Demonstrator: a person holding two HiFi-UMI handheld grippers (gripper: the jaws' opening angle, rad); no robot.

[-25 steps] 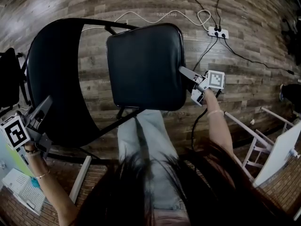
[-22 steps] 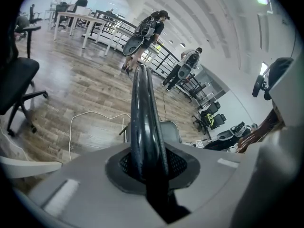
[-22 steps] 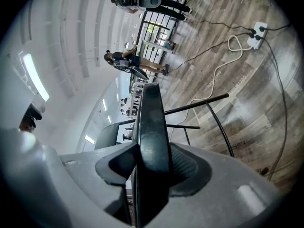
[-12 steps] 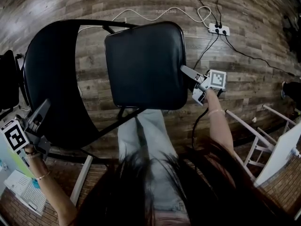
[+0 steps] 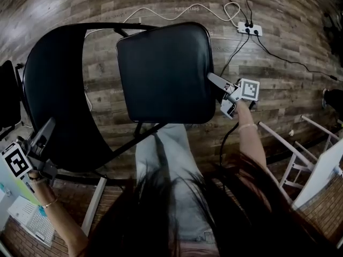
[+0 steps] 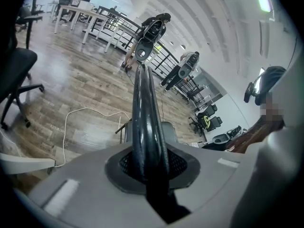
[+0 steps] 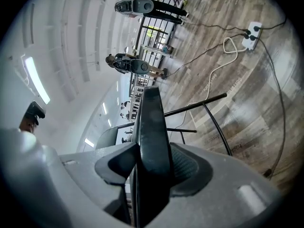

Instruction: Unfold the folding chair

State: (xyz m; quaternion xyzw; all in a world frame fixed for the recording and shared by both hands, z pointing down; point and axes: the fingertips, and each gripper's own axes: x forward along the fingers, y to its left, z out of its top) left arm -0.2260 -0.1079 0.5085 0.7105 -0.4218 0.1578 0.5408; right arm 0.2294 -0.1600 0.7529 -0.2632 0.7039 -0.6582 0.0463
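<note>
A black folding chair stands on the wood floor below me. Its curved backrest (image 5: 53,100) is at the left and its padded seat (image 5: 163,74) is in the middle. My left gripper (image 5: 45,130) is shut on the backrest's lower rim, and that rim (image 6: 145,113) runs up between the pads of the left gripper (image 6: 151,167). My right gripper (image 5: 211,79) is shut on the seat's right edge. In the right gripper view the seat edge (image 7: 153,127) stands pinched in the right gripper (image 7: 149,167), with the chair's black frame tubes (image 7: 199,103) beyond it.
A power strip (image 5: 249,29) and a white cable (image 5: 182,12) lie on the floor behind the chair. A white frame (image 5: 300,165) stands at the right, a black office chair (image 5: 8,95) at the left, a keyboard (image 5: 32,224) at lower left. The person's legs (image 5: 161,165) are under the seat.
The seat has shifted slightly with the right gripper, and the gap between seat and backrest looks a little wider. The left gripper sits a little lower in view, grip unchanged.
</note>
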